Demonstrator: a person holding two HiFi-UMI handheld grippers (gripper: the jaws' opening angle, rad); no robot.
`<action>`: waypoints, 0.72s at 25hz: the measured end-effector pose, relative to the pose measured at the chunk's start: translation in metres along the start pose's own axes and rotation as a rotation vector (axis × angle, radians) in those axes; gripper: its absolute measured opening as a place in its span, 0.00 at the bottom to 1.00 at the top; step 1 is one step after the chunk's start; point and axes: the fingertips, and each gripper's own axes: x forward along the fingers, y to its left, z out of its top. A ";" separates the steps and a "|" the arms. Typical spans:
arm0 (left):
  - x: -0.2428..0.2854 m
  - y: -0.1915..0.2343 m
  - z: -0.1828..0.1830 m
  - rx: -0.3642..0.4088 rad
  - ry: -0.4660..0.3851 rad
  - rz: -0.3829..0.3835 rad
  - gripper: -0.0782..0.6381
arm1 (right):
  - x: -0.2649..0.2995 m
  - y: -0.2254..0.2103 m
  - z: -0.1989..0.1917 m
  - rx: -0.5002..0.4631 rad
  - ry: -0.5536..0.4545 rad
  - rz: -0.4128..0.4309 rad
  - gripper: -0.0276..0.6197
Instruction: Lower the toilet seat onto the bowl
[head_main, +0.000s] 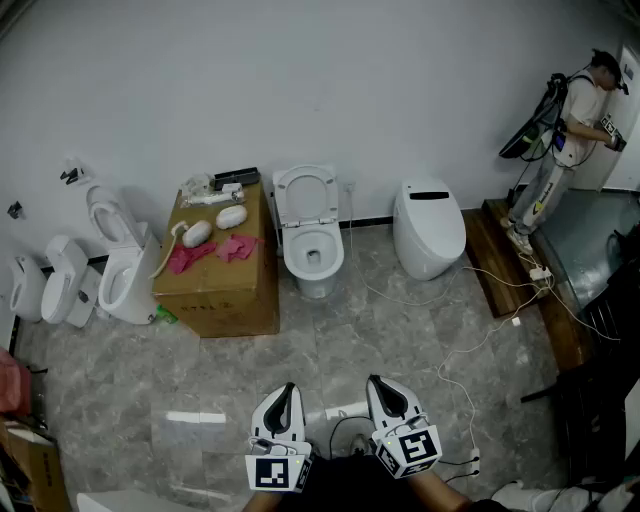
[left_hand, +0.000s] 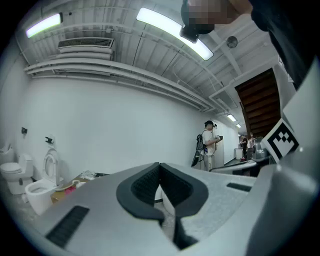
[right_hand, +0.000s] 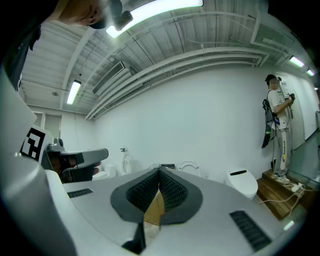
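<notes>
A white toilet (head_main: 313, 256) stands against the far wall, and its seat (head_main: 306, 194) is raised upright against the wall. In the right gripper view the raised seat (right_hand: 189, 167) shows small, just beyond the jaws. My left gripper (head_main: 288, 389) and right gripper (head_main: 379, 383) are side by side at the bottom of the head view, far from the toilet across the grey floor. The jaws of both are shut with nothing between them. The left gripper (left_hand: 160, 165) and right gripper (right_hand: 159, 171) each point level toward the wall.
A cardboard box (head_main: 216, 283) with pink cloths and small items stands left of the toilet. Beyond it are several more toilets (head_main: 120, 270). A closed smart toilet (head_main: 428, 226) sits to the right. White cables (head_main: 470, 345) cross the floor. A person (head_main: 575, 125) stands on a wooden step (head_main: 500, 262).
</notes>
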 end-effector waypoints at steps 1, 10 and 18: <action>-0.001 0.000 0.001 -0.005 -0.001 0.000 0.12 | 0.000 0.001 0.000 -0.004 0.001 0.003 0.08; -0.006 -0.005 -0.004 0.025 0.034 0.019 0.12 | -0.008 -0.005 0.003 0.002 -0.017 0.011 0.08; -0.004 -0.016 -0.006 0.020 0.051 0.057 0.12 | -0.014 -0.022 0.005 0.000 -0.025 0.020 0.08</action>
